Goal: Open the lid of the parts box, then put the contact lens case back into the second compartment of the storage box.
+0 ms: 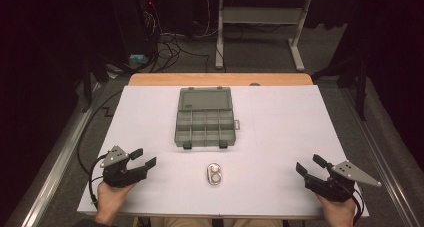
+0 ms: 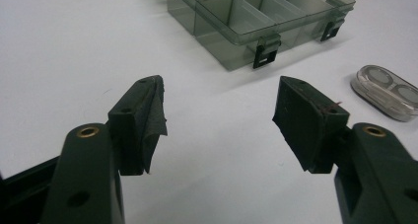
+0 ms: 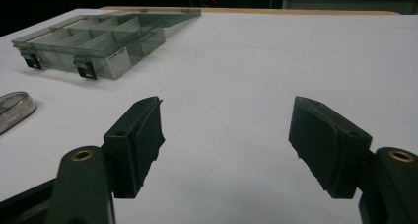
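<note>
A grey see-through compartment box [image 1: 206,118] lies with its lid flung back in the middle of the white table, its latches toward me. A small clear oval case [image 1: 214,174] rests in front of it. My left gripper [image 1: 143,157] sits at the near left, jaws wide apart and empty; its view has the box [image 2: 256,17] ahead and the oval case [image 2: 389,92] to the right. At the near right my right gripper [image 1: 309,165] is open and empty too, with the box [image 3: 93,39] and the case's edge [image 3: 12,110] off to its left.
The white table top [image 1: 300,132] ends at a wooden strip along its far edge [image 1: 220,79]. Beyond it stand a desk frame [image 1: 260,32] and loose cables on the floor. Metal rails run along both sides of the table.
</note>
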`<action>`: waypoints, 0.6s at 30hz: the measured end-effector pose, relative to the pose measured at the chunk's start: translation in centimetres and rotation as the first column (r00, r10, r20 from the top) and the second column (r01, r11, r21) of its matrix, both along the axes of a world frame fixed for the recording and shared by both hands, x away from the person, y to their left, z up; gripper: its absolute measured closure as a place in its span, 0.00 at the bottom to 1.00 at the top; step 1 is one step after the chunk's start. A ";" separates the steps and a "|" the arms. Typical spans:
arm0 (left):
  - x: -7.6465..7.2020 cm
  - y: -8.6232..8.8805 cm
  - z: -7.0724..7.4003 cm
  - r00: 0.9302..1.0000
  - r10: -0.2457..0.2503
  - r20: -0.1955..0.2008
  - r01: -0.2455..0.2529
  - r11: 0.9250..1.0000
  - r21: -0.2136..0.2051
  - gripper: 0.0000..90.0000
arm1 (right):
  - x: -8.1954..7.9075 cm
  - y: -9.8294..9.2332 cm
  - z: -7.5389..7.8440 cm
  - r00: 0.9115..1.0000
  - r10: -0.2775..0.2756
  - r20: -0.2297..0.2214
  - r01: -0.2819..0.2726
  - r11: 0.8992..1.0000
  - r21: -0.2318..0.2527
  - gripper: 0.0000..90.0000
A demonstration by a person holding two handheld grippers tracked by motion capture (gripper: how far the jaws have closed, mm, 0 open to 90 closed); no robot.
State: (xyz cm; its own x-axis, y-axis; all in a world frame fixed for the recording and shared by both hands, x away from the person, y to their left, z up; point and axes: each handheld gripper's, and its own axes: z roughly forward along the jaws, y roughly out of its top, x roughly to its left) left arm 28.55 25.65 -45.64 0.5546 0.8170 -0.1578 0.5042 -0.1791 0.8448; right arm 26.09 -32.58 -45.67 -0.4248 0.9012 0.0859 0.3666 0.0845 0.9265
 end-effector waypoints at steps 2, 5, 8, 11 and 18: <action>0.0 0.0 0.1 1.000 0.002 0.003 -0.002 1.000 -0.009 0.40 | 0.0 0.1 0.0 1.000 0.001 -0.001 -0.001 1.000 -0.004 0.32; 0.1 0.0 0.2 1.000 0.000 0.006 0.000 1.000 -0.006 0.40 | 0.1 0.0 0.0 1.000 -0.003 -0.002 0.003 1.000 -0.002 0.32; 0.2 -0.1 0.5 1.000 -0.009 0.006 0.009 1.000 -0.017 0.40 | 0.3 0.0 -0.2 1.000 -0.007 -0.008 0.007 1.000 -0.003 0.32; 0.2 -0.4 0.8 1.000 -0.016 0.000 0.016 1.000 -0.025 0.40 | 0.2 0.2 -0.3 1.000 -0.001 -0.015 0.001 1.000 0.002 0.32; 0.3 -2.0 2.0 0.998 -0.061 0.003 0.061 0.998 0.003 0.40 | -0.2 0.1 -0.2 1.000 -0.003 -0.007 0.003 1.000 0.006 0.32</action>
State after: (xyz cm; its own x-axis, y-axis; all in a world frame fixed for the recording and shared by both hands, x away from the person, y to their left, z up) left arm 28.80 23.66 -43.61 0.6039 0.7821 -0.1536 0.4897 -0.2120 0.8457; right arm 25.94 -32.45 -45.83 -0.4211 0.9021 0.0941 0.3737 0.0781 0.9242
